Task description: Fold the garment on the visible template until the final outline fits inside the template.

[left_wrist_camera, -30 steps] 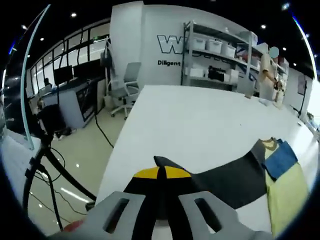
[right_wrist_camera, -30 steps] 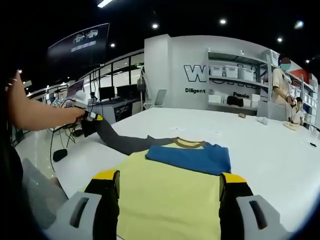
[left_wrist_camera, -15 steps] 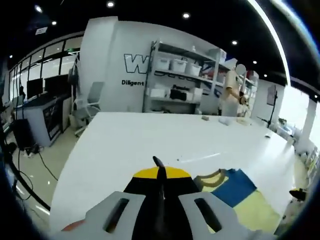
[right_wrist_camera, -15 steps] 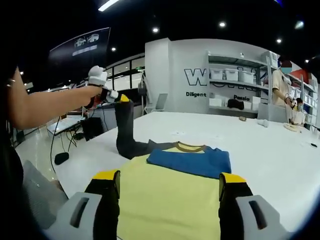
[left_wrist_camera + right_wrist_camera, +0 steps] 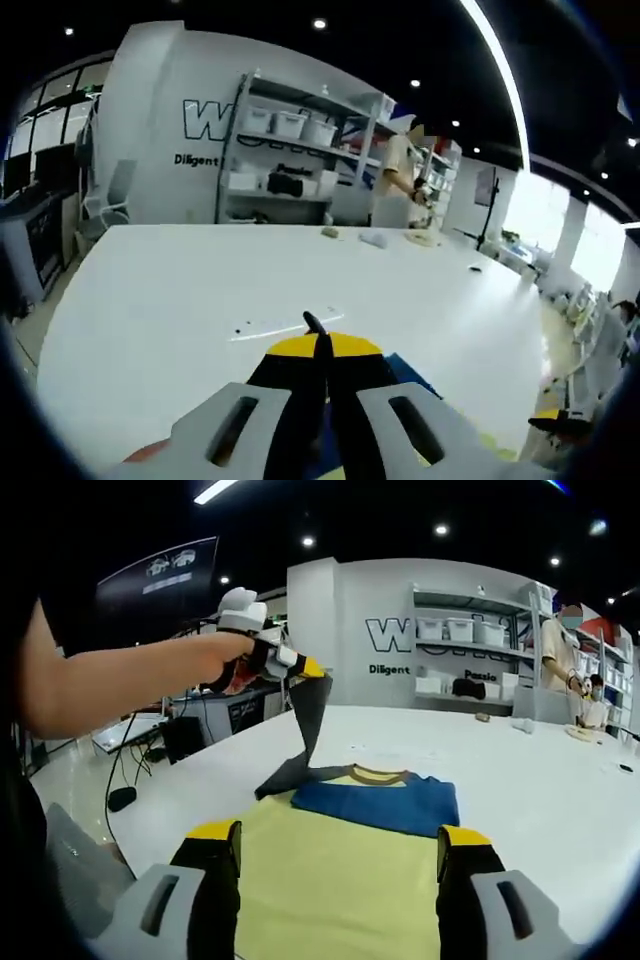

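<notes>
Left gripper (image 5: 305,670) clamped on grey sleeve (image 5: 308,720), lifted above white worktop (image 5: 560,790). Garment (image 5: 345,865), yellow body, blue sleeve (image 5: 385,802) folded across chest, lies near worktop's near edge. Right gripper (image 5: 338,855) jaws apart over yellow body, possibly touching. Template not discernible.

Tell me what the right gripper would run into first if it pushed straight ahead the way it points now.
Most likely the yellow body of the garment, which lies flat between and ahead of the open right gripper. Beyond it comes the folded blue sleeve. How high the gripper sits above the white table is unclear.
</notes>
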A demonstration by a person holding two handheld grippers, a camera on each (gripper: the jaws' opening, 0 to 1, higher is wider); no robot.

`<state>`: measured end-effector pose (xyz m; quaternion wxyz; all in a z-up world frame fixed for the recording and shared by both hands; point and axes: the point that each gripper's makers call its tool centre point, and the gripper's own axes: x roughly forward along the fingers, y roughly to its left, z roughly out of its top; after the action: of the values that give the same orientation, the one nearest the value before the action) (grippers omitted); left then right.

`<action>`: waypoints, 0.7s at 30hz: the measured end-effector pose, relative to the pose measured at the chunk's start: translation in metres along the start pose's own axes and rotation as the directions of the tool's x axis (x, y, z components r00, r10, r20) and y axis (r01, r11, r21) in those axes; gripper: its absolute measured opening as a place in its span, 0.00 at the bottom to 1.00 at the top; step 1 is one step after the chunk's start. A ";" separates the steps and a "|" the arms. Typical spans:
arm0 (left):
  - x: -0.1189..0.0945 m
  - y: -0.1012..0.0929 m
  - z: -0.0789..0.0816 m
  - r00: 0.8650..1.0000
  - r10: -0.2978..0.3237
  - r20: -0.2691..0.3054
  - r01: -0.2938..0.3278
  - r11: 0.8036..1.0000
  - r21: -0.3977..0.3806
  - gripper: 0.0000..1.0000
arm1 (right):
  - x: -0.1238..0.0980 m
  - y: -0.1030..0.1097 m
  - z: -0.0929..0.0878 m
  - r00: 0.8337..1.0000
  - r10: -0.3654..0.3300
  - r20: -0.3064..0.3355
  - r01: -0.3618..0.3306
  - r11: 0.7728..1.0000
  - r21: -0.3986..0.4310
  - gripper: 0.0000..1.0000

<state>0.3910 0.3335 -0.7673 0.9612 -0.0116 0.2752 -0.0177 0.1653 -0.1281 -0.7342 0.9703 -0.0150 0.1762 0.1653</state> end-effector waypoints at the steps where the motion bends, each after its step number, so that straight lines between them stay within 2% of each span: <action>1: -0.005 -0.015 0.018 0.999 -0.027 0.033 0.027 1.000 0.001 0.00 | 0.000 0.000 0.001 1.000 0.000 0.004 0.000 1.000 0.000 0.80; 2: -0.016 -0.050 0.052 0.991 -0.088 0.097 0.088 0.996 0.011 0.00 | -0.001 0.000 0.003 1.000 0.003 0.015 -0.003 1.000 0.002 0.80; 4: -0.021 -0.075 0.072 0.983 -0.134 0.129 0.133 0.991 0.014 0.00 | -0.002 0.001 0.005 1.000 0.006 0.021 -0.006 1.000 0.003 0.80; 5: -0.026 -0.120 0.093 0.969 -0.200 0.149 0.199 0.980 0.022 0.00 | -0.003 0.001 0.007 1.000 0.007 0.030 -0.008 1.000 0.005 0.80; 6: -0.027 -0.143 0.100 0.958 -0.242 0.152 0.240 0.970 0.030 0.00 | -0.003 0.001 0.008 0.999 0.007 0.034 -0.007 1.000 0.007 0.80; 8: -0.029 -0.174 0.107 0.945 -0.285 0.158 0.281 0.959 0.046 0.00 | -0.003 0.001 0.008 0.999 0.008 0.038 -0.008 1.000 0.008 0.80; 9: -0.032 -0.213 0.113 0.922 -0.354 0.157 0.350 0.935 0.050 0.00 | -0.004 0.001 0.009 0.999 0.010 0.041 -0.010 1.000 0.005 0.80; 10: -0.033 -0.242 0.116 0.907 -0.393 0.152 0.390 0.919 0.054 0.00 | -0.004 0.001 0.010 0.999 0.011 0.044 -0.011 1.000 0.006 0.80; 11: -0.034 -0.286 0.119 0.877 -0.455 0.154 0.450 0.891 0.069 0.00 | -0.005 0.001 0.010 0.999 0.010 0.044 -0.010 1.000 0.007 0.80; 13: -0.033 -0.323 0.114 0.853 -0.505 0.133 0.499 0.863 0.076 0.00 | -0.005 0.000 0.010 0.999 0.006 0.046 -0.007 1.000 0.007 0.80; 14: -0.034 -0.340 0.111 0.839 -0.531 0.121 0.524 0.847 0.084 0.00 | -0.005 0.000 0.010 0.999 0.004 0.047 -0.004 1.000 0.010 0.80; 15: -0.034 -0.346 0.111 0.834 -0.540 0.117 0.532 0.842 0.091 0.00 | -0.006 -0.001 0.010 0.999 0.001 0.048 -0.002 1.000 0.012 0.80; 16: -0.036 -0.366 0.108 0.819 -0.565 0.102 0.556 0.825 0.104 0.00 | -0.006 -0.002 0.010 0.999 0.000 0.047 -0.001 1.000 0.014 0.80; 19: -0.039 -0.396 0.105 0.794 -0.604 0.076 0.592 0.795 0.131 0.00 | -0.006 -0.003 0.010 0.999 -0.005 0.046 0.004 1.000 0.019 0.79; 20: -0.043 -0.419 0.102 0.772 -0.634 0.050 0.621 0.768 0.157 0.00 | -0.006 -0.003 0.010 0.999 -0.006 0.045 0.005 1.000 0.018 0.79; 21: -0.044 -0.433 0.097 0.758 -0.651 0.029 0.636 0.749 0.183 0.00 | -0.005 -0.003 0.009 0.999 -0.004 0.042 0.004 1.000 0.018 0.79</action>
<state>0.3935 -0.0965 -0.6479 0.9052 -0.0284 0.2080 -0.3695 0.1646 -0.1320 -0.7238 0.9742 -0.0032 0.1574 0.1620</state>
